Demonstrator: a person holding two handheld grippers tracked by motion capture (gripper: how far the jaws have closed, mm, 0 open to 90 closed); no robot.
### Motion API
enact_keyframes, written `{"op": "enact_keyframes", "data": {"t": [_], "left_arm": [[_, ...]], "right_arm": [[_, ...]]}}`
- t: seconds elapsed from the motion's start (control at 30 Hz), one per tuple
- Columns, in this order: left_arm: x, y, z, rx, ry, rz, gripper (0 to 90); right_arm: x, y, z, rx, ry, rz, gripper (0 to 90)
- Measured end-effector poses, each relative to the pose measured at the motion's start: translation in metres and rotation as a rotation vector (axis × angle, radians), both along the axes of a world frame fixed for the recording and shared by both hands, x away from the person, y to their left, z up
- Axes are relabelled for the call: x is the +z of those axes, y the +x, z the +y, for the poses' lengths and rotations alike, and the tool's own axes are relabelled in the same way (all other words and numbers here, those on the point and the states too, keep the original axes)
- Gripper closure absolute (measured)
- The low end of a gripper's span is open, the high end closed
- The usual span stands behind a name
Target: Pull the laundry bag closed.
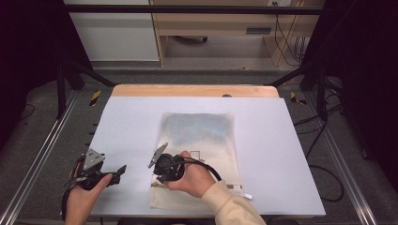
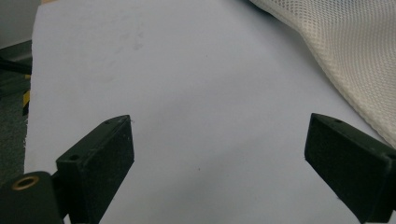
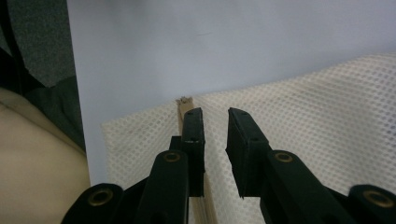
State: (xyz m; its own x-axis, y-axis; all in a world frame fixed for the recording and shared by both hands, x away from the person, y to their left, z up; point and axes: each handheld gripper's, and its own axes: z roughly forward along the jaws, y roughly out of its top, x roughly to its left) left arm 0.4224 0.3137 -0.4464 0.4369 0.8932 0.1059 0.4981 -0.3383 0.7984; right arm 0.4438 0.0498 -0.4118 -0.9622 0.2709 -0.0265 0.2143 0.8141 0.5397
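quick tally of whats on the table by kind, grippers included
Cream mesh laundry bag, flat on the table: 1
Pale blue-grey table cover sheet: 1
Black two-jaw grippers: 2, the left gripper and the right gripper
Total: 4

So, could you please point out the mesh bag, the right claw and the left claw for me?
mesh bag (image 1: pixel 199 129): high view, on its bluish far half.
right claw (image 3: pixel 215 126): right gripper view, midway between its tips, over the bag's tan strip.
left claw (image 2: pixel 219 140): left gripper view, midway between its wide-apart tips.
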Motion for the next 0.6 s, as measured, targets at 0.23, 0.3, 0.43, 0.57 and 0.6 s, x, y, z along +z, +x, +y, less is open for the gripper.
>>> {"op": "enact_keyframes", "data": {"t": [0.23, 0.3, 0.43, 0.57, 0.6], "left_arm": [[0.000, 0.001, 0.003, -0.004, -0.008, 0.000, 9.7], [0.001, 0.001, 0.003, 0.000, -0.011, -0.007, 11.3], [0.001, 0.002, 0.002, -0.010, -0.012, 0.000, 11.4], [0.001, 0.002, 0.001, -0.015, -0.017, -0.001, 11.7], [0.001, 0.002, 0.001, -0.017, -0.018, -0.002, 11.8]], "right_arm": [[-0.006, 0.000, 0.013, 0.034, -0.006, 0.019, 78.2], [-0.007, 0.000, 0.014, 0.034, -0.008, 0.021, 78.2], [-0.011, -0.002, 0.017, 0.036, 0.002, 0.039, 77.5], [-0.015, -0.003, 0.020, 0.037, 0.000, 0.047, 76.3], [-0.017, -0.002, 0.021, 0.037, -0.004, 0.049, 75.8]]}}
